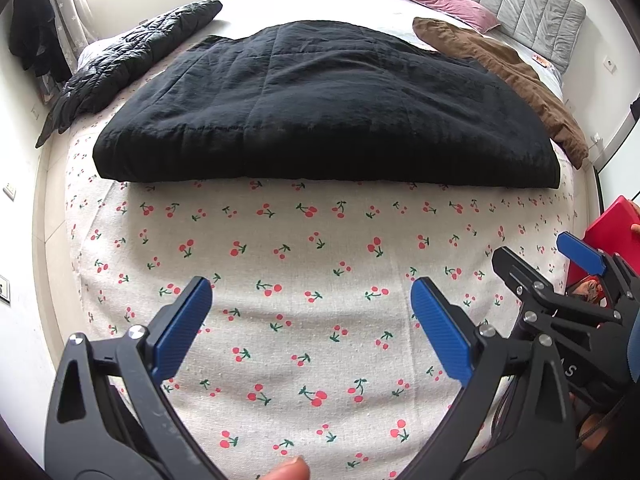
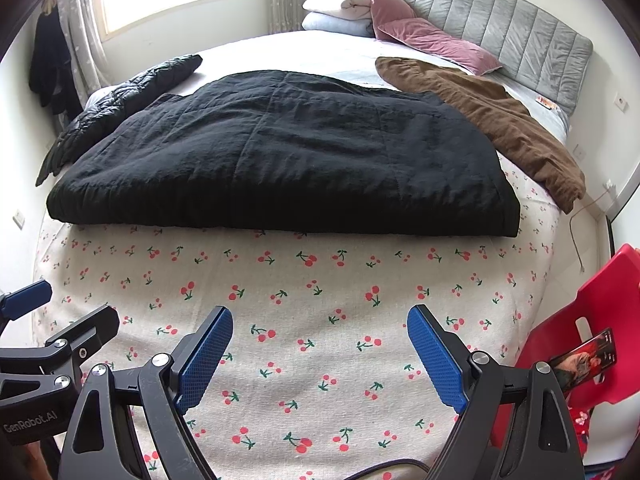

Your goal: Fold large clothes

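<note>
A large black quilted garment (image 1: 320, 108) lies folded into a flat rectangle across the middle of the bed; it also shows in the right wrist view (image 2: 280, 160). My left gripper (image 1: 312, 292) is open and empty, held above the cherry-print sheet (image 1: 280, 264) in front of the garment's near edge. My right gripper (image 2: 320, 320) is open and empty too, beside the left one. Each gripper shows at the edge of the other's view: the right gripper (image 1: 540, 260) and the left gripper (image 2: 60, 304).
A black puffer jacket (image 1: 132, 56) lies at the bed's far left. A brown garment (image 1: 504, 68) lies at the right. Pink pillows (image 2: 420, 32) and folded bedding (image 2: 340, 12) sit by the grey headboard (image 2: 500, 20). A red chair (image 2: 588, 320) holding a phone (image 2: 584, 356) stands at the right.
</note>
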A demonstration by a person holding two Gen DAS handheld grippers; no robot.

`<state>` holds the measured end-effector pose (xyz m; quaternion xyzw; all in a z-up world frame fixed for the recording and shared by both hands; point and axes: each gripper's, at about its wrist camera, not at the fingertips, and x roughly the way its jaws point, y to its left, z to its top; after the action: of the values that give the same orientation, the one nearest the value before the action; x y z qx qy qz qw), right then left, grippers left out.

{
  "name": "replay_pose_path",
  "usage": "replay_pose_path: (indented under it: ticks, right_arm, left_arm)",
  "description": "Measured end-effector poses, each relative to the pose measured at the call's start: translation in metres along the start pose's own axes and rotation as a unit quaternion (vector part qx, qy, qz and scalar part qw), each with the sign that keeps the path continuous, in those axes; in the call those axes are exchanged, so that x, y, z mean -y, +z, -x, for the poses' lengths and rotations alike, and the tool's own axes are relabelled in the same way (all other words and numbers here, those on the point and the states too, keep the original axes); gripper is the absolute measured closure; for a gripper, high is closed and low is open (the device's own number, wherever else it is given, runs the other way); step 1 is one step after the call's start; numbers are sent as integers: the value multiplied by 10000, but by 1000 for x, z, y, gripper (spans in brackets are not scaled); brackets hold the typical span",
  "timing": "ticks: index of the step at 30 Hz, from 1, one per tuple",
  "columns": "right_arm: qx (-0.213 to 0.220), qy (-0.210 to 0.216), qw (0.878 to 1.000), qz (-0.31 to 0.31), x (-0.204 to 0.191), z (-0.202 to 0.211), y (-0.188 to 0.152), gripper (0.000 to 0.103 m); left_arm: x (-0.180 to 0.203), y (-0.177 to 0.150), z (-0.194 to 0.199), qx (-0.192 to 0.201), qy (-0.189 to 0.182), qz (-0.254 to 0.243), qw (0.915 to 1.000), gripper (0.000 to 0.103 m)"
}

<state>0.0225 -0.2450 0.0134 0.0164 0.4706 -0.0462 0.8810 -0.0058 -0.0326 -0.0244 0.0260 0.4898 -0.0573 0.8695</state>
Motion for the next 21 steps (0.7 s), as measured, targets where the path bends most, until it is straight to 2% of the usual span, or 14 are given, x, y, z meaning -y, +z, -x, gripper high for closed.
replay_pose_path:
  ticks: [21]
  right_arm:
    - [-22, 30, 10000, 2, -4, -6, -2, 13]
  left_arm:
    - [-7, -1, -7, -32, 172, 79, 9998, 4]
